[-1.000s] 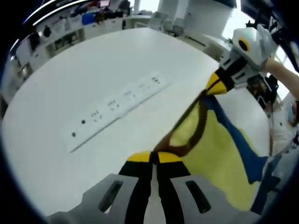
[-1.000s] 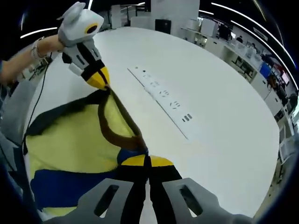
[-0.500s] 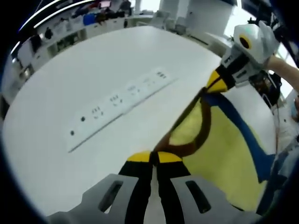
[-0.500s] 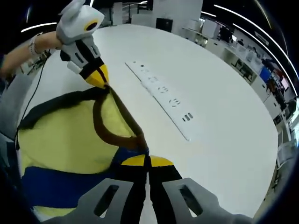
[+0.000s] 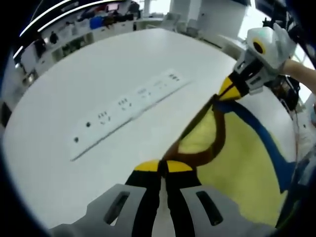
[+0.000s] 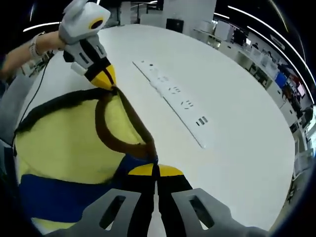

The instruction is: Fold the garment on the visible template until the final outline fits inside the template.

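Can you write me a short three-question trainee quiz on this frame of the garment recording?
1. True or false: the left gripper is shut on the garment.
2. Which part of the garment does the right gripper pinch? A) the brown collar band B) a blue sleeve cuff C) the bottom hem
3. Fill in: the long white strip with sockets lies on the ____ table.

Key: 1 true, both grippers pinch the collar and stretch it between them. 2 A. 3 white.

The garment (image 6: 74, 148) looks like soft, matt cloth; the white table (image 5: 98, 74) is smooth, perhaps faintly glossy.
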`<state>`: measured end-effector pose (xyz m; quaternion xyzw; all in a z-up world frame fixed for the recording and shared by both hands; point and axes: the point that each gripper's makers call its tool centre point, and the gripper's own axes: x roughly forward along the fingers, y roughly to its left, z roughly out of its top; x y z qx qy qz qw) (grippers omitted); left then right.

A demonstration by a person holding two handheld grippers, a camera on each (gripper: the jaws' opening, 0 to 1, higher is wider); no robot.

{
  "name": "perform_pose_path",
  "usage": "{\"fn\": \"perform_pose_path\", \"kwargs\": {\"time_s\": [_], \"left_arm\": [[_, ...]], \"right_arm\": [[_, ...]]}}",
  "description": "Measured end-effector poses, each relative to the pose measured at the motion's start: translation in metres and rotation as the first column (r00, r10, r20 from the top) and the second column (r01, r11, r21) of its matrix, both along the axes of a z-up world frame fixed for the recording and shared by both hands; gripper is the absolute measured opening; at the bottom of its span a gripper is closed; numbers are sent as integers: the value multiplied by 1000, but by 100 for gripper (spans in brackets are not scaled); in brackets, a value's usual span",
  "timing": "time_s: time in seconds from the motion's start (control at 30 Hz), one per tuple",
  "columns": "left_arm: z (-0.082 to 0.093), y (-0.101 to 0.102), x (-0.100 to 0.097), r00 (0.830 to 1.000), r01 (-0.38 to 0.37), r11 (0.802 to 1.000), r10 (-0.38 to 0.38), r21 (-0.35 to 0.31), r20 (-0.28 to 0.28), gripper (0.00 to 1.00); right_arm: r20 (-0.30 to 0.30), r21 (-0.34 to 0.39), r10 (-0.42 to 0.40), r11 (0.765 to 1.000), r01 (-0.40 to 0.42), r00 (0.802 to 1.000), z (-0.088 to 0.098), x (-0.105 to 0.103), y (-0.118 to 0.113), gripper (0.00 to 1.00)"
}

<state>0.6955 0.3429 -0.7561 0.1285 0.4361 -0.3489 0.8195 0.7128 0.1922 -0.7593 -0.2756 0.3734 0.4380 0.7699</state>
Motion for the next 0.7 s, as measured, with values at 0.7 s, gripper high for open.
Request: {"fn": "perform_pose_path", "kwargs": {"time_s": [0.7], "left_arm": [[-3, 2, 6, 1000, -23, 999, 22, -38, -11, 0]], "right_arm": [[-51, 95, -85, 991, 89, 995, -7, 1, -2, 1]]}}
